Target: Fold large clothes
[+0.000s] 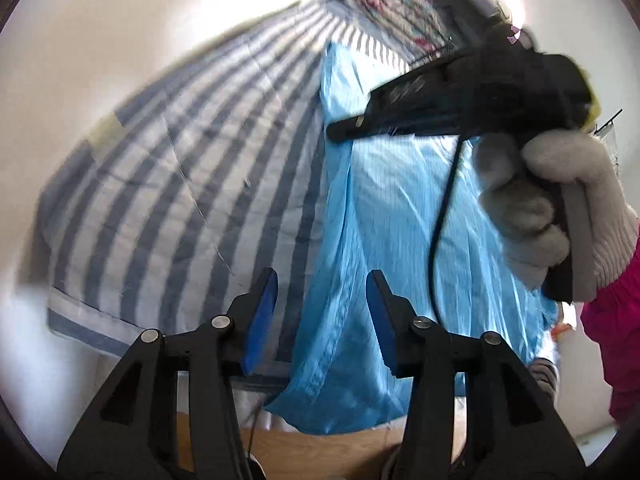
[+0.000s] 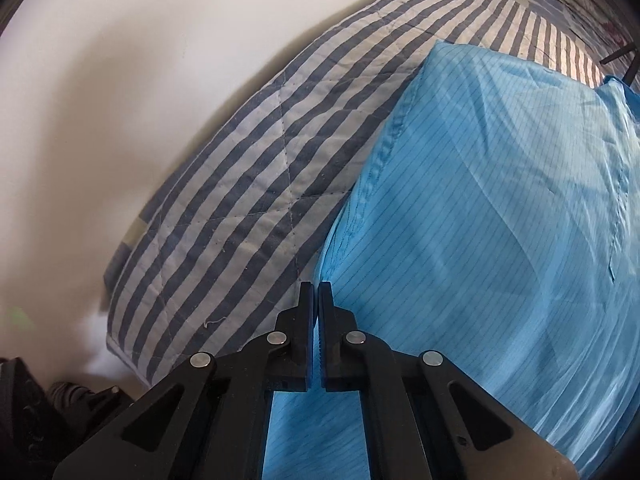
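Shiny light-blue pinstriped garment (image 2: 480, 220) lying folded over blue-and-white striped quilt (image 2: 248, 168), filling 3 o'clock; right gripper (image 2: 319, 292) hovering above its 9 o'clock edge, fingers pressed together, pinching nothing; left gripper (image 1: 322, 280) spread, empty, pointing at garment's hem; gloved hand (image 1: 560, 200) gripping at 2 o'clock.

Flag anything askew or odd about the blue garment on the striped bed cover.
The blue garment overhangs the near edge of the striped bed cover, drooping toward the wooden floor. Its surface is creased, not flat. No damage visible.
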Available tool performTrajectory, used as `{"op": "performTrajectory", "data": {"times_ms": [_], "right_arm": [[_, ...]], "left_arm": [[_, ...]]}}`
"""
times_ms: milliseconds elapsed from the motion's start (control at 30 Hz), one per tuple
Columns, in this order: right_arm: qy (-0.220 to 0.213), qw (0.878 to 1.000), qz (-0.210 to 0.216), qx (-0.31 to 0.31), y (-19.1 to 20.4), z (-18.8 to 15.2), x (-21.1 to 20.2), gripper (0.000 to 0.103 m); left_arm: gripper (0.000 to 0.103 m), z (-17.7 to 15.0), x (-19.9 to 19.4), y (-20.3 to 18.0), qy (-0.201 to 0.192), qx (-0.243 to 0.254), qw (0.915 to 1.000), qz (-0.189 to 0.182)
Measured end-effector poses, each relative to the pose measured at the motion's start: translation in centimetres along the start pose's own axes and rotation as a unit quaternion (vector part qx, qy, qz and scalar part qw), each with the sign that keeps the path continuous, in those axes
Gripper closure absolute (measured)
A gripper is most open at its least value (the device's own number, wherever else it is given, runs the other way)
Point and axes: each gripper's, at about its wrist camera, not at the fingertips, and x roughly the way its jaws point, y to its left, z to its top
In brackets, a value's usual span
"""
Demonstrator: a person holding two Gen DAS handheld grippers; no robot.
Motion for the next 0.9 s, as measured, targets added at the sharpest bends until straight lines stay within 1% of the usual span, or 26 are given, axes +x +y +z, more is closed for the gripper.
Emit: {"op": "performTrajectory", "data": {"times_ms": [100,233,267,300,333,367,400,433,533,600,633,667,700,733,767,900], "right_arm": [[-0.011,1.000,0.008,0.004,-0.9,-0.3,-1.3,0.103],[-0.027,0.999,0.025,0.010,-2.4,-0.6,-3.7,0.103],[-0.031,0.999,0.030,0.013,-2.7,-0.7,-4.1,0.103],[-0.033,0.999,0.035,0.017,-3.0,-0.8,-4.4,0.103],[-0.035,0.998,0.038,0.020,-3.3,-0.9,-4.7,0.103],[-0.036,0.998,0.041,0.022,-3.6,-1.0,-5.0,0.103],[-0.038,0.998,0.043,0.023,-3.8,-1.2,-5.1,0.103],[-0.040,0.998,0.044,0.024,-3.7,-1.4,-5.0,0.103],[-0.049,0.997,0.056,0.024,-4.4,-1.5,-5.5,0.103],[-0.055,0.996,0.067,0.029,-5.4,-1.4,-6.7,0.102],[-0.054,0.996,0.069,0.032,-5.7,-1.2,-7.1,0.099],[-0.051,0.996,0.070,0.035,-6.0,-1.1,-7.2,0.089],[-0.047,0.996,0.071,0.039,-6.3,-0.9,-7.3,0.082],[-0.048,0.996,0.070,0.040,-6.5,-0.7,-7.5,0.068],[-0.048,0.996,0.066,0.039,-6.6,-0.5,-7.6,0.058],[-0.041,0.996,0.061,0.042,-6.8,0.7,-6.9,0.057]], "left_arm": [[0.053,-0.4,0.4,-0.1,0.014,0.013,0.9998,0.011],[0.053,-1.6,0.7,-1.9,0.028,0.043,0.9986,0.014],[0.059,-1.9,0.7,-2.1,0.032,0.047,0.9983,0.012],[0.080,-2.2,0.7,-2.3,0.038,0.050,0.9980,0.010],[0.089,-2.4,0.9,-2.6,0.046,0.055,0.9974,0.012],[0.095,-2.8,0.9,-2.9,0.048,0.061,0.9968,0.016],[0.099,-3.0,0.7,-3.2,0.044,0.067,0.9966,0.019],[0.100,-3.1,0.5,-3.5,0.039,0.071,0.9965,0.020],[0.101,-2.9,-0.5,-5.0,0.016,0.083,0.9962,0.024],[0.101,-2.6,-1.0,-5.9,0.003,0.088,0.9958,0.026],[0.101,-2.6,-1.2,-6.4,-0.003,0.091,0.9955,0.026],[0.101,-2.5,-1.4,-7.0,-0.007,0.096,0.9951,0.025],[0.101,-2.5,-1.5,-7.4,-0.009,0.100,0.9946,0.025],[0.102,-2.5,-1.7,-7.9,-0.013,0.107,0.9938,0.026],[0.102,-2.4,-1.8,-8.6,-0.015,0.115,0.9929,0.028],[0.102,-2.5,-1.7,-11.1,-0.019,0.147,0.9884,0.035]]}}
